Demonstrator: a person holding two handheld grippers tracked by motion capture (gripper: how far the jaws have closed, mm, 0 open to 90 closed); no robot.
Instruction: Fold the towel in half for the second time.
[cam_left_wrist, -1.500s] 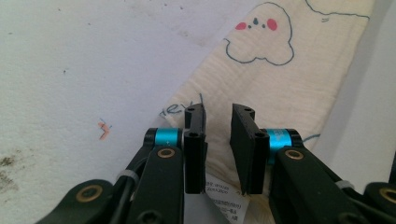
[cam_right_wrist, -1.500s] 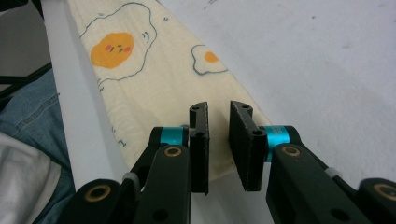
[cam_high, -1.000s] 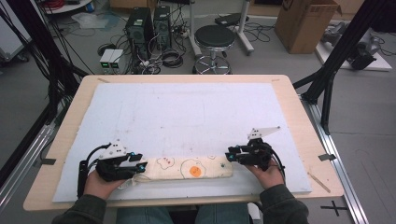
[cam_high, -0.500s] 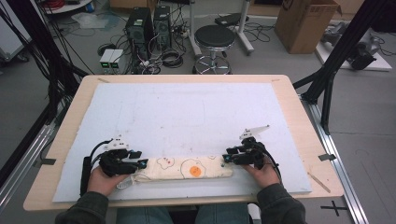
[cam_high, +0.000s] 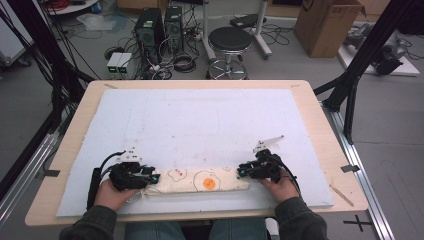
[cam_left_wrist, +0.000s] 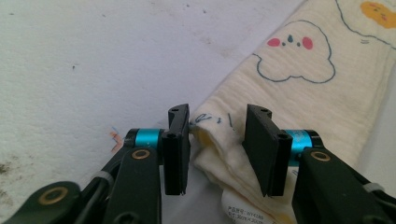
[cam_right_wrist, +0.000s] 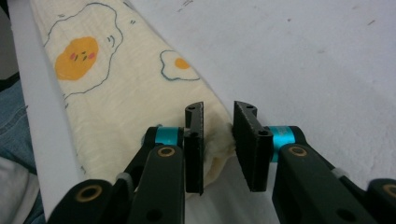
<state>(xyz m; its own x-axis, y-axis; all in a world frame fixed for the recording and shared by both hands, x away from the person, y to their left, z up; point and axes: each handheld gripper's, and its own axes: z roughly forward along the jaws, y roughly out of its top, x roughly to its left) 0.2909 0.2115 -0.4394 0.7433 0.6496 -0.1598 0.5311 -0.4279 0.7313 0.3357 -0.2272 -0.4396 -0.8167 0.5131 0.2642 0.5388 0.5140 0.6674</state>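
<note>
A cream cloth (cam_high: 200, 181) printed with fried eggs lies folded into a long strip along the near edge of the white foam board (cam_high: 200, 120). My left gripper (cam_high: 154, 177) is at its left end. In the left gripper view the jaws (cam_left_wrist: 217, 140) have just been closing; the cloth's (cam_left_wrist: 299, 84) loose corner sits between them without being squeezed. My right gripper (cam_high: 241, 172) is at the right end. Its jaws (cam_right_wrist: 218, 140) have just been closing too, and the end of the cloth (cam_right_wrist: 107, 93) now touches both pads.
The board covers most of the wooden table (cam_high: 320, 115), whose near edge lies just behind my hands. A wooden stick (cam_high: 342, 195) lies at the table's near right corner. Past the far edge, on the floor, are a stool (cam_high: 230, 42), computers and a cardboard box (cam_high: 327, 25).
Both hands stay at the cloth's ends. The right gripper's grey top plate has tipped lower and more to the right. The cloth has not shifted.
</note>
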